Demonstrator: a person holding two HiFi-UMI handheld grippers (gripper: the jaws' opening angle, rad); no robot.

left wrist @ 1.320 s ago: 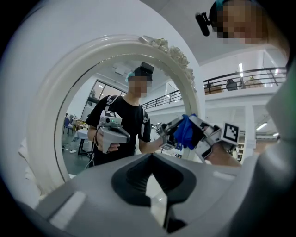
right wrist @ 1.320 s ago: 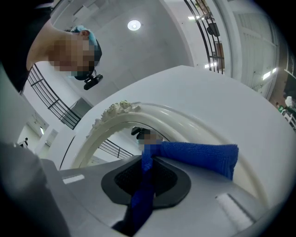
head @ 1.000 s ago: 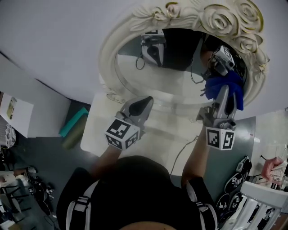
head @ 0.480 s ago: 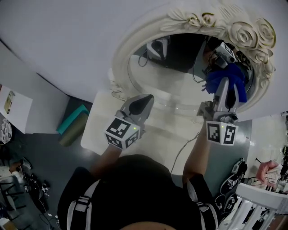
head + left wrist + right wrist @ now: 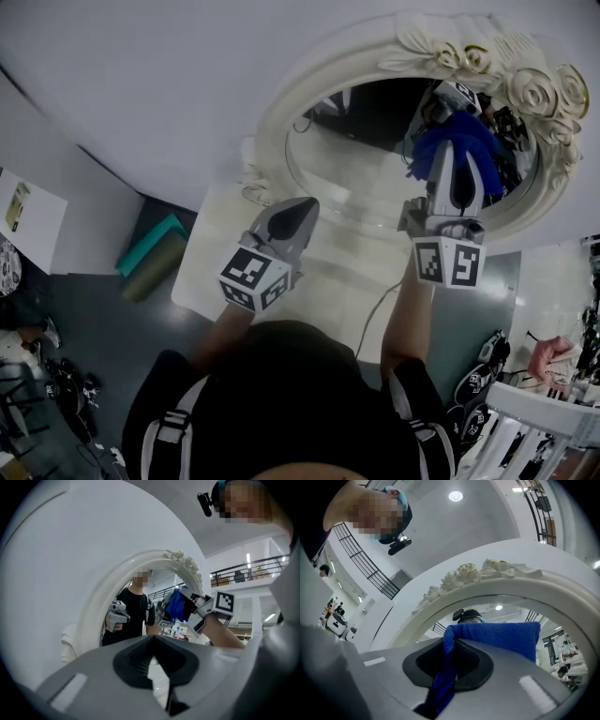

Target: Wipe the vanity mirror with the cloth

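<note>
Cloth point(image 5: 473, 141), blue, is pinched in the right gripper's point(image 5: 450, 155) closed jaws against the upper right glass of the vanity mirror point(image 5: 366, 183), which stands at the white table's point(image 5: 211, 272) far edge. The left gripper point(image 5: 302, 211) hovers by the lower frame, jaws together and empty.

The person's grey plastic left gripper point(image 5: 298, 212) is held forward at chest height and points up and ahead. Its jaws are pressed together, with nothing between them. Its black-and-white marker cube point(image 5: 255, 278) sits nearest the body, above the bare left forearm point(image 5: 221, 330). The grey plastic right gripper point(image 5: 456, 157) is raised higher and reaches further out, nearly upright. Its jaws are clamped on a blue cloth point(image 5: 499, 637) that drapes over the tips. The right forearm point(image 5: 405, 321) stretches out straight below its own cube point(image 5: 448, 263).
</note>
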